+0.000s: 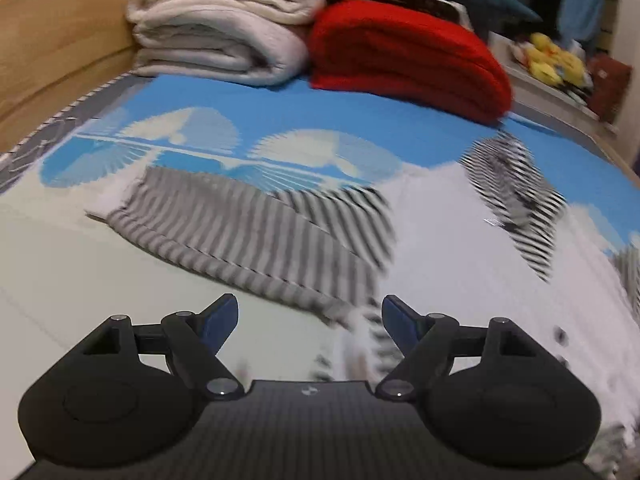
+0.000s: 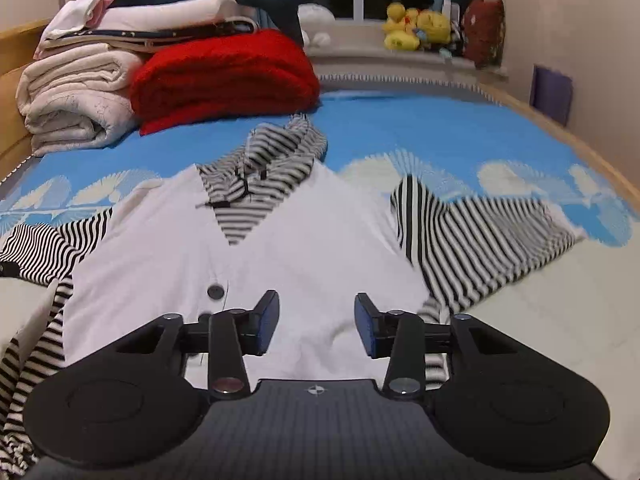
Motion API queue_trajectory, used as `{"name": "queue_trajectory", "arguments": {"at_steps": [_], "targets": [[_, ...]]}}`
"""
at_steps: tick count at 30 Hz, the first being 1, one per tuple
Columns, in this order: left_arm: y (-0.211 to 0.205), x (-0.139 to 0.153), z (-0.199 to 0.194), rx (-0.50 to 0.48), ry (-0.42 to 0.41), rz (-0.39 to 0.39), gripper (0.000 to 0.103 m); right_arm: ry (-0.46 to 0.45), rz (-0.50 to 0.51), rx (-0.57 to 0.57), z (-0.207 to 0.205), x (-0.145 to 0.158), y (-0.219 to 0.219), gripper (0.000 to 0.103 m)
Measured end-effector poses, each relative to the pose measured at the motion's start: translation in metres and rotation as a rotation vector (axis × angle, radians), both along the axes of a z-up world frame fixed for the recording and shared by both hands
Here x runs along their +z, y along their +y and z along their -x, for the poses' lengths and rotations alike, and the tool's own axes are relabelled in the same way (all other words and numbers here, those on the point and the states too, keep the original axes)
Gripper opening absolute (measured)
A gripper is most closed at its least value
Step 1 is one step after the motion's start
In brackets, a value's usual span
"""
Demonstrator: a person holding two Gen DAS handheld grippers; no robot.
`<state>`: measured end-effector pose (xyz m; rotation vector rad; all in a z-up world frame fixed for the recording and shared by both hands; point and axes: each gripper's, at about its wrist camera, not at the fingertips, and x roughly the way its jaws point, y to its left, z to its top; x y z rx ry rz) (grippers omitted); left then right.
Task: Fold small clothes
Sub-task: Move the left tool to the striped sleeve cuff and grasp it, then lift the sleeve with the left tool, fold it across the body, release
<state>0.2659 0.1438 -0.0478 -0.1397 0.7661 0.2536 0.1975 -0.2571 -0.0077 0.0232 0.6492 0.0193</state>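
Note:
A small white cardigan-style top (image 2: 312,248) with black-and-white striped sleeves and hood lies front up on the bed. Its striped hood (image 2: 276,152) points away, one striped sleeve (image 2: 488,236) spreads right, the other (image 2: 44,252) left. My right gripper (image 2: 317,322) is open and empty just above the white lower front, near a dark button (image 2: 216,291). In the left wrist view the left sleeve (image 1: 248,232) lies ahead and the white body (image 1: 460,248) to the right. My left gripper (image 1: 310,322) is open and empty over the sleeve's near edge.
The bed has a blue and white patterned sheet (image 2: 440,136). Folded white blankets (image 2: 76,96) and a red blanket (image 2: 228,76) are stacked at the far left. A wooden bed rail (image 1: 60,52) runs along the left. Yellow plush toys (image 2: 416,26) sit on the windowsill.

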Motion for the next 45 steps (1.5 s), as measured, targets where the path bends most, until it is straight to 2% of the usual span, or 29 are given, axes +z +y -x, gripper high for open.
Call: {"name": "queue_trajectory", "arguments": {"at_steps": [6,9,11,13,15,16,18,19,21,22,24,26,27,28,30,32,36,39,41,45], "targets": [[0.057,-0.012,-0.031,0.126,-0.02,0.004,0.083,-0.002,-0.014,-0.012,-0.051,0.025,0.023,0.048],[0.092,-0.019,-0.043,0.195,-0.029,0.031,0.084,-0.006,-0.022,0.051,-0.083,0.025,0.044,0.049],[0.119,-0.027,-0.049,0.267,-0.022,0.072,0.084,-0.037,-0.017,0.103,-0.095,0.017,0.056,0.05],[0.147,-0.037,-0.054,0.349,-0.01,0.088,0.084,-0.048,0.014,0.107,-0.1,0.0,0.064,0.051],[0.171,-0.046,-0.058,0.412,-0.015,0.095,0.084,0.029,0.018,0.096,-0.11,-0.014,0.071,0.051],[0.184,-0.052,-0.061,0.442,-0.025,0.104,0.084,0.053,-0.025,0.109,-0.115,-0.018,0.071,0.051],[0.202,-0.059,-0.063,0.477,-0.07,0.147,0.083,0.068,-0.072,0.132,-0.121,-0.02,0.072,0.05],[0.21,-0.062,-0.065,0.489,-0.093,0.169,0.082,0.058,-0.063,0.145,-0.122,-0.021,0.073,0.049],[0.221,-0.067,-0.069,0.507,-0.109,0.188,0.078,0.051,-0.016,0.15,-0.124,-0.024,0.074,0.047],[0.225,-0.07,-0.073,0.518,-0.104,0.198,0.069,0.051,-0.013,0.148,-0.125,-0.025,0.073,0.044],[0.228,-0.075,-0.08,0.527,-0.088,0.186,0.052,0.071,-0.04,0.144,-0.13,-0.029,0.068,0.025],[0.226,-0.075,-0.084,0.509,-0.072,0.144,0.013,0.091,-0.058,0.136,-0.132,-0.034,0.065,0.017],[0.225,-0.075,-0.085,0.503,-0.071,0.148,0.008,0.096,-0.06,0.131,-0.134,-0.035,0.064,0.016],[0.222,-0.072,-0.083,0.502,-0.079,0.141,0.007,0.098,-0.059,0.126,-0.134,-0.037,0.063,0.016],[0.208,-0.058,-0.084,0.471,-0.094,0.079,0.006,0.097,-0.061,0.122,-0.134,-0.037,0.061,0.016],[0.19,-0.033,-0.082,0.413,-0.134,0.06,0.006,0.09,-0.063,0.115,-0.134,-0.035,0.058,0.016],[0.134,0.035,-0.068,0.297,-0.215,0.073,0.006,0.103,-0.089,0.076,-0.136,-0.036,0.045,0.016],[0.07,0.078,-0.055,0.158,-0.274,0.097,0.005,0.143,-0.132,0.028,-0.14,-0.039,0.033,0.016],[0.022,0.096,-0.048,0.055,-0.31,0.132,0.005,0.158,-0.179,0.001,-0.141,-0.039,0.024,0.016],[-0.078,0.095,-0.04,-0.21,-0.361,0.243,0.005,0.156,-0.229,-0.03,-0.137,-0.036,0.009,0.016]]}}
